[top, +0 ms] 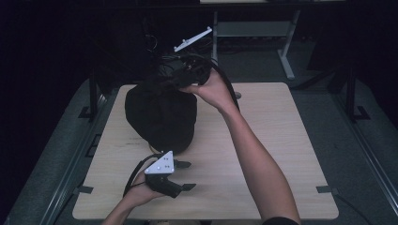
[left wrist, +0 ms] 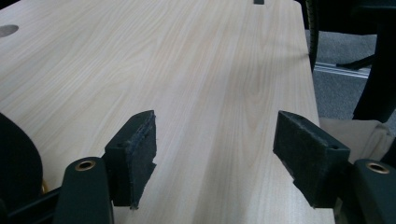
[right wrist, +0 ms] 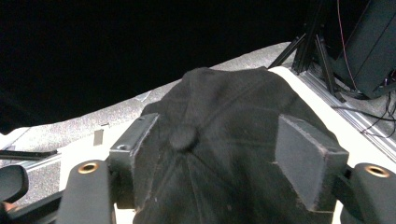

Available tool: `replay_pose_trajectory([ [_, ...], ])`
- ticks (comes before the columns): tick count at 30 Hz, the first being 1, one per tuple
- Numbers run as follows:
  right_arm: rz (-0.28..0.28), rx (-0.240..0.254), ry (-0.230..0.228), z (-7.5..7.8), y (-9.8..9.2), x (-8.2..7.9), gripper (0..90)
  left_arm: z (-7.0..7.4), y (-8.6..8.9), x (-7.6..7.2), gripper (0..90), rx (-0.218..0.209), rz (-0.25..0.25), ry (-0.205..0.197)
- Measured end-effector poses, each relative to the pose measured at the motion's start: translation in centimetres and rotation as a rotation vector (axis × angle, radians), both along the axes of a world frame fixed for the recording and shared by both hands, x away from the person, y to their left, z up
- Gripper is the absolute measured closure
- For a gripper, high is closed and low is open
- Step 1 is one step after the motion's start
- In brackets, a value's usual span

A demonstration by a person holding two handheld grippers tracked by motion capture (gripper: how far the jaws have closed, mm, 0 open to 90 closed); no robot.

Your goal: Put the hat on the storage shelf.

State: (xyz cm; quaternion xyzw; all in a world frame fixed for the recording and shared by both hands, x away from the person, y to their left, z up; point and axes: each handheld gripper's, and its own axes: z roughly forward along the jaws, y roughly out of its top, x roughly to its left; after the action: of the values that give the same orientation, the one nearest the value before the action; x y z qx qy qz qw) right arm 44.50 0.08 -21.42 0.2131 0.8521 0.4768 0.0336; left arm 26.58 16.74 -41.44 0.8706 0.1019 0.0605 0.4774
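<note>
A black cap (top: pixel 159 117) lies on the light wooden table (top: pixel 281 140), left of the middle. In the high view my right gripper (top: pixel 170 79) is over the cap's far top edge, held from the right by a hand. In the right gripper view the cap (right wrist: pixel 224 107) and its crown button (right wrist: pixel 183 136) sit between and just beyond the jaws of my right gripper (right wrist: pixel 224 158); the pads stand wide apart and do not press on it. My left gripper (top: pixel 188 175) rests near the table's front, just in front of the cap, open. Nothing is between its jaws (left wrist: pixel 215 154); bare table (left wrist: pixel 187 70) lies beyond.
A round hole (top: pixel 238 95) marks the table near its far edge. Behind the table stands a desk frame with white legs (top: pixel 285 61). Dark stands and cables (right wrist: pixel 322 51) are on the floor beside the table. The table's right half is bare wood.
</note>
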Motion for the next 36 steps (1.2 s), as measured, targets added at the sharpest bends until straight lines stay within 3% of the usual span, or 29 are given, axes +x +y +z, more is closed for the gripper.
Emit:
replay_pose_trajectory([
  [9,-0.023,0.024,-0.002,0.0,-2.1,-0.6,27.7,-0.1,0.1,0.0,28.0,-0.007,0.015,0.009],
  [17,-0.02,-0.008,-0.004,-0.5,-3.5,-1.6,26.6,-0.3,0.0,0.1,27.3,-0.019,0.009,0.019],
  [22,-0.03,-0.022,0.007,-1.3,-4.7,-2.2,26.2,-0.3,0.1,0.0,26.8,-0.024,0.009,0.025],
  [27,-0.054,-0.005,0.043,-2.5,-6.1,-2.9,26.1,-0.3,0.2,0.1,26.6,-0.024,0.008,0.02],
  [36,-0.088,-0.001,0.06,-3.9,-8.8,-3.8,26.1,-0.5,0.1,0.1,26.0,-0.018,0.006,0.023],
])
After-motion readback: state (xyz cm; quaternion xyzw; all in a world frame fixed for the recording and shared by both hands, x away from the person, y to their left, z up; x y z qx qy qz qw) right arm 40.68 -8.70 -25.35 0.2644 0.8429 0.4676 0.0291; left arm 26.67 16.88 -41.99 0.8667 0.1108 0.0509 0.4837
